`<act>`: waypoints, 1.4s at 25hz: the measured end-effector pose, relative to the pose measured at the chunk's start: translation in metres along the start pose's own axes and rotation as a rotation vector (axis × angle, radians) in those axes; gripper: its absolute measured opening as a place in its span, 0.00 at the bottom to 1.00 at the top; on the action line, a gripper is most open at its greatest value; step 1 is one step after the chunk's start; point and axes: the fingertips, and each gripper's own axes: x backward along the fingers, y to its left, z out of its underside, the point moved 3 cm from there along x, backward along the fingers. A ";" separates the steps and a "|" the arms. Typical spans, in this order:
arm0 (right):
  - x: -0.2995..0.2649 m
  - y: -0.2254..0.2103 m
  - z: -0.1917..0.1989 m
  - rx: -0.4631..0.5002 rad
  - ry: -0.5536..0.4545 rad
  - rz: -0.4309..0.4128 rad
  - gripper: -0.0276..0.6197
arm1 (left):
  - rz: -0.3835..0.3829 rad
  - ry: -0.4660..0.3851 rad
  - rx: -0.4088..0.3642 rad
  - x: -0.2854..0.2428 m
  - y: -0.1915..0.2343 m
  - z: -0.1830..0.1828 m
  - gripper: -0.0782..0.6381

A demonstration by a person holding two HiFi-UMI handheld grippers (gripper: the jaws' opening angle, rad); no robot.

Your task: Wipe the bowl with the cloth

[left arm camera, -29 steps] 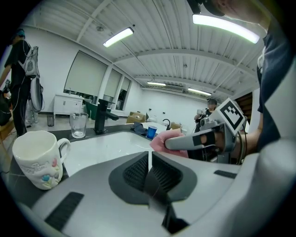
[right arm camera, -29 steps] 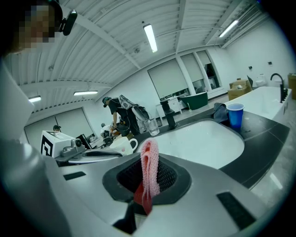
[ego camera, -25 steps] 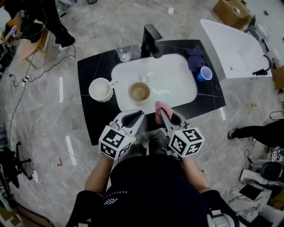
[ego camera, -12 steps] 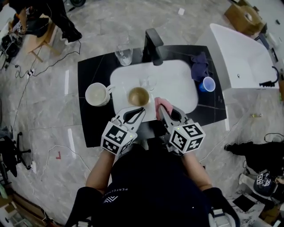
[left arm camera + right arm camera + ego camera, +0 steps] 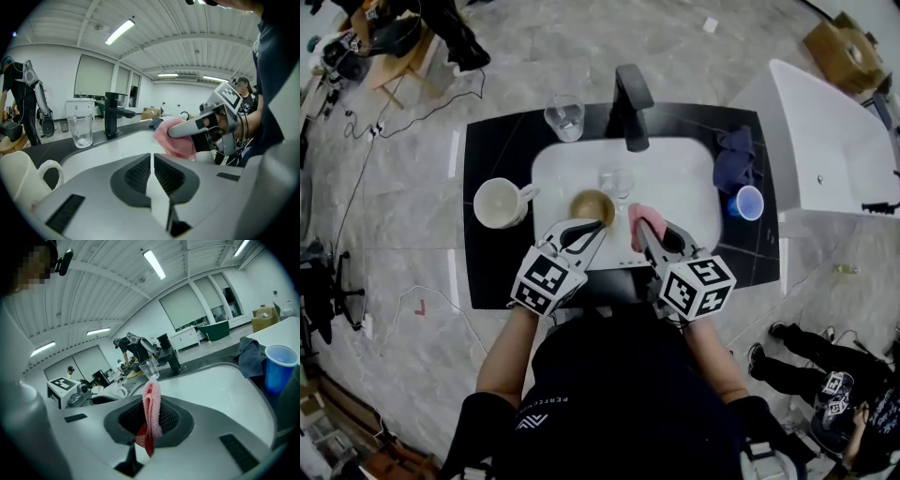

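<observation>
In the white sink (image 5: 675,173), toward its near left part: the bowl (image 5: 593,205), upright, brownish inside. Just beside it on the right, the pink cloth (image 5: 638,223), bunched and pinched between the jaws of the right gripper (image 5: 645,231), with a folded end sticking out past the tips and a darker red corner hanging at the jaw roots. Seen the same way in the right gripper view: cloth (image 5: 151,409) clamped upright in the right gripper (image 5: 151,404). Apart from the bowl, as far as the head view tells.

At the bowl's near rim, the tips of the left gripper (image 5: 596,228), jaws pressed together on nothing, confirmed in the left gripper view (image 5: 152,158); touching the rim or only above it, cannot tell. Both grippers side by side, pointing away from the person and slanting down over the sink's near edge.

Farther back in the sink, a small clear glass (image 5: 617,181). Behind that, a black faucet (image 5: 631,105) on the black counter (image 5: 487,272). Left of the sink, a white mug (image 5: 500,202); at the back left, a glass tumbler (image 5: 565,118). Right of the sink, a blue cup (image 5: 749,202) with a dark blue rag (image 5: 735,159) behind it.
</observation>
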 end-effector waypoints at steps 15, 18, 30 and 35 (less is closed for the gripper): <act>-0.041 -0.030 0.008 0.015 0.161 -0.087 0.12 | -0.005 0.110 0.009 -0.034 0.022 0.029 0.12; -0.047 -0.034 0.012 0.028 0.201 -0.110 0.12 | 0.008 0.168 -0.020 -0.044 0.021 0.038 0.13; -0.064 -0.044 0.025 0.023 0.304 -0.176 0.12 | 0.194 0.526 -0.198 -0.077 0.020 0.090 0.27; -0.068 -0.046 0.029 0.008 0.328 -0.199 0.12 | 0.247 0.600 -0.233 -0.083 0.021 0.103 0.28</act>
